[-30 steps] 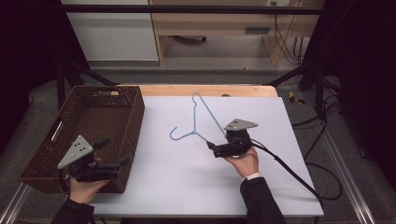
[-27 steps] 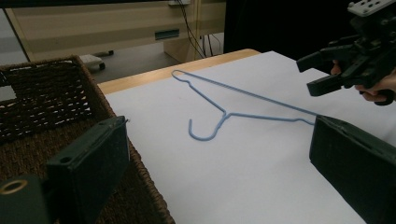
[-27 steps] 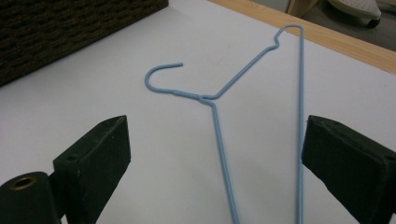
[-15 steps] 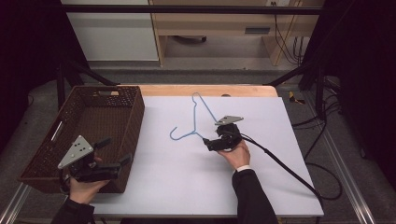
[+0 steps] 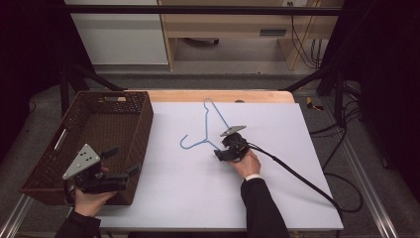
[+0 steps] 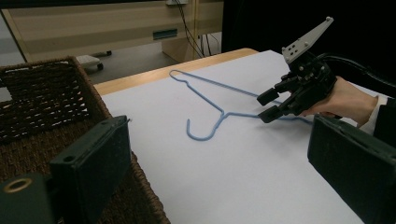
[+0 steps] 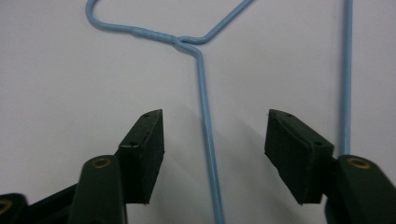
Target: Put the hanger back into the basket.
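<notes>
One blue wire hanger (image 5: pixel 208 130) is lying flat on the white counter (image 5: pixel 198 198), near its middle, with the hook pointing toward my left side. One woven brown basket (image 5: pixel 106 130) is sitting at the counter's left edge, well apart from the hanger.

Two tools are in use, one in each hand. I am holding the right tool (image 5: pixel 223 151) low over the hanger, at the lower arm of the wire just below the twisted neck. In the right gripper view, its two black pads (image 7: pixel 142 156) are standing on either side of one straight wire run of the hanger (image 7: pixel 205 140), with a gap on both sides; the pads are not pressing on the wire. The jaws have just been closing, with that wire between them. A second wire run of the same hanger is passing outside the right-hand pad. In the left gripper view, the right tool (image 6: pixel 275 105) is showing both jaws down at the wire, with one grey plate on top and one cable trailing back past my sleeve.

I am holding the left tool (image 5: pixel 124 166) at the near corner of the basket, its two jaws spread wide with nothing between them.
</notes>
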Motion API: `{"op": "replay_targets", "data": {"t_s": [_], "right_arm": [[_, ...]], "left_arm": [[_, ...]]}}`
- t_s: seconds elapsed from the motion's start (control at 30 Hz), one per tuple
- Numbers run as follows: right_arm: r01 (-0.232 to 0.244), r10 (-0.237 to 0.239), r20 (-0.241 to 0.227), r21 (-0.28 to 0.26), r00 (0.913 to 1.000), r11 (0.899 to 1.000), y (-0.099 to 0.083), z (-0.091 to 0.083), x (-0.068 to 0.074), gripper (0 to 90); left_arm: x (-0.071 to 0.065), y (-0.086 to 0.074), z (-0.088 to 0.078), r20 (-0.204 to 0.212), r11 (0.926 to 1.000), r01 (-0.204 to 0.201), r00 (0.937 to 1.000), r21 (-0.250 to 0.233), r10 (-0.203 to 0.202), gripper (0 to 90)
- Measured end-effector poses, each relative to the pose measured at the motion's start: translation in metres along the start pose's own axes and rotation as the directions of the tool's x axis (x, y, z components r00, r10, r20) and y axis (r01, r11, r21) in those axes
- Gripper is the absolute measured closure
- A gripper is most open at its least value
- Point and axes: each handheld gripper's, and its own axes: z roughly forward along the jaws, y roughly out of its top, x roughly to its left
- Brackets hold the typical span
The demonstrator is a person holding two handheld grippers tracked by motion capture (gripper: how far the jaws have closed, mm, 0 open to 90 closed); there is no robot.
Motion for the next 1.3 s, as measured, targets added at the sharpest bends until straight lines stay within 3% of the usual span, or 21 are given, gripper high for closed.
{"op": "replay_targets", "data": {"t_s": [0.07, 0.27, 0.53, 0.6, 0.83, 1.3], "right_arm": [[0.013, -0.013, -0.005, 0.011, 0.9999, 1.0, -0.0007, 0.001, -0.0001, 46.8], [0.023, -0.022, -0.017, 0.03, 0.9996, 0.999, -0.0023, 0.0036, 0.001, 58.4], [-0.004, 0.007, -0.044, 0.054, 0.999, 0.999, -0.0002, 0.0024, -0.0011, 77.5], [-0.026, 0.029, -0.044, 0.059, 0.9986, 0.998, 0.0003, 0.0023, -0.0004, 78.7], [0.008, -0.005, -0.04, 0.073, 0.9992, 0.997, 0.0009, 0.0017, -0.002, 86.0], [0.01, -0.006, -0.054, 0.083, 0.9985, 0.997, 0.0019, -0.0011, -0.0044, 87.3]], "left_arm": [[-0.0002, -0.0003, 0.0004, 0.002, 1.0, 0.003, 1.0, 0.002, -0.003, 6.3], [-0.0009, -0.0006, 0.0014, 0.005, 1.0, -0.001, 1.0, 0.005, 0.001, 6.5], [-0.0018, -0.001, 0.0022, 0.008, 0.9999, -0.004, 1.0, 0.009, 0.004, 7.0], [-0.0019, -0.0009, 0.0022, 0.009, 0.9999, -0.004, 1.0, 0.009, 0.004, 7.1], [-0.0026, -0.0013, 0.0029, 0.014, 0.9999, -0.004, 0.9999, 0.013, 0.004, 7.5], [-0.003, -0.0011, 0.003, 0.011, 0.9999, -0.006, 0.9999, 0.013, 0.005, 7.9]]}}
